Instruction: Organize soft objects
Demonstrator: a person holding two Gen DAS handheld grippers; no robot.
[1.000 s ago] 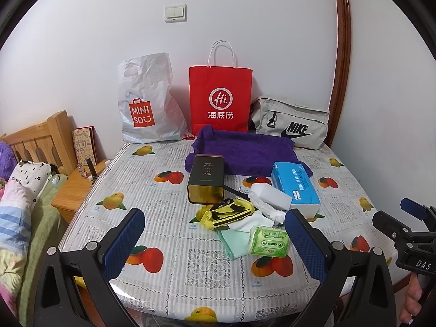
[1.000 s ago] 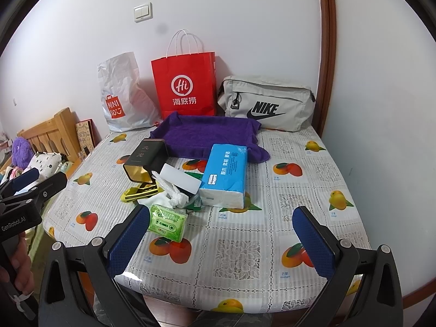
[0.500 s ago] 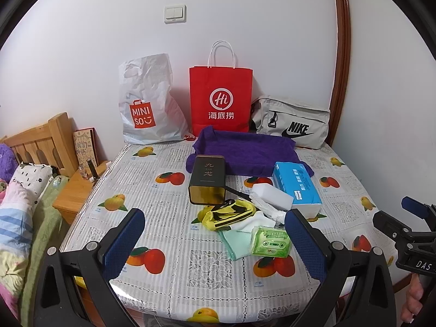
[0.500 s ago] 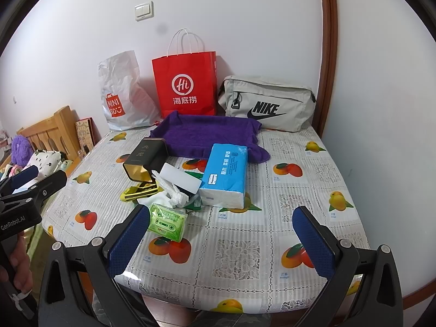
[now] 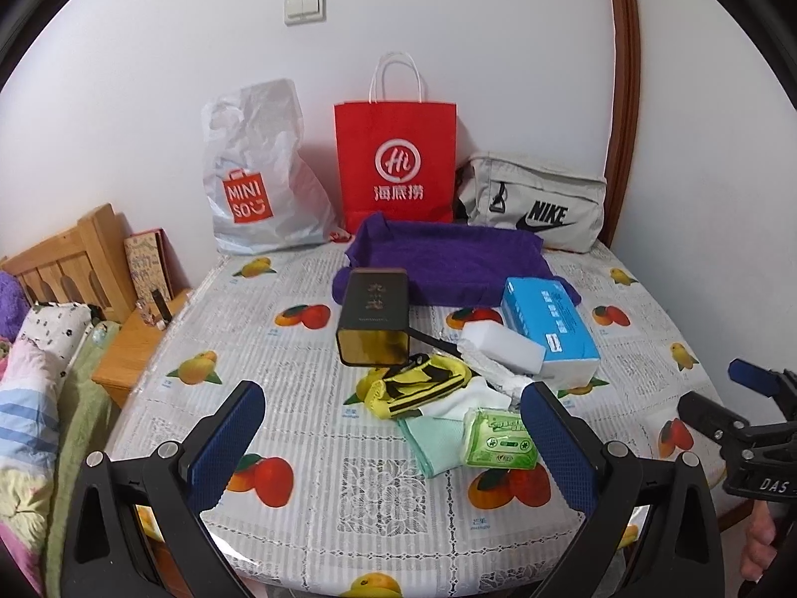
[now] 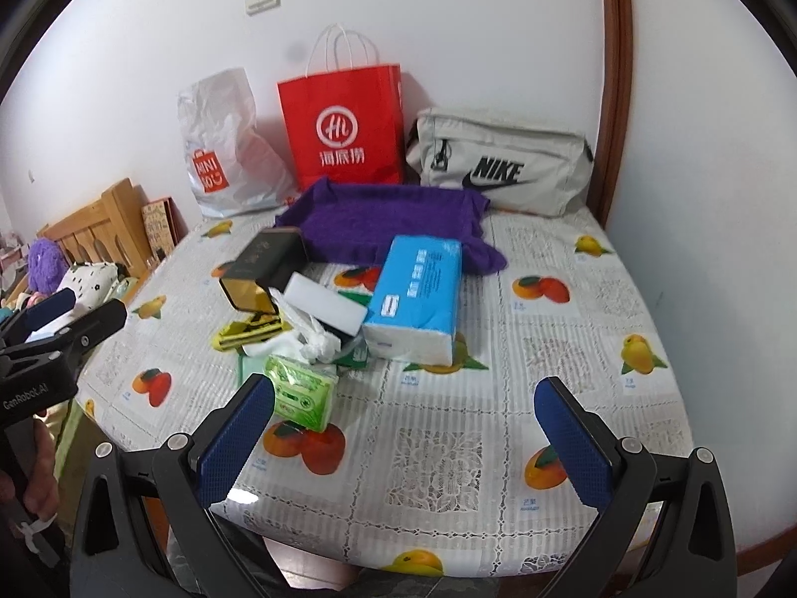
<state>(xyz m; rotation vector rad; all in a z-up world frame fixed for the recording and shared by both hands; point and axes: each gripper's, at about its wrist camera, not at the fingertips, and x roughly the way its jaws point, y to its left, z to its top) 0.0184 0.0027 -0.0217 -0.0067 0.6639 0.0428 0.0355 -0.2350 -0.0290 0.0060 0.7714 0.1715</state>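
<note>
Meanwhile, hovered over the near edge of the fruit-patterned tablecloth (image 5: 299, 349): left gripper (image 5: 393, 441) and right gripper (image 6: 403, 438), blue-padded fingers spread wide, clasping nothing. Lay heaped mid-table, well ahead of both: yellow-and-black folded cloth (image 5: 416, 386), pale mint cloth (image 5: 433, 441), green tissue packet (image 5: 500, 441), white sponge block (image 5: 500, 346), crumpled white plastic, perhaps a wrapper (image 6: 314, 334), blue tissue pack (image 6: 416, 294). Spread behind, near the wall: purple towel (image 5: 448, 259).

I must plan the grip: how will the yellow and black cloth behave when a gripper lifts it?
The yellow and black cloth lies crumpled, so it will probably hang floppy and unfold. It looks thin, so likely light. One end sits against the dark box, so it may drag.
</note>
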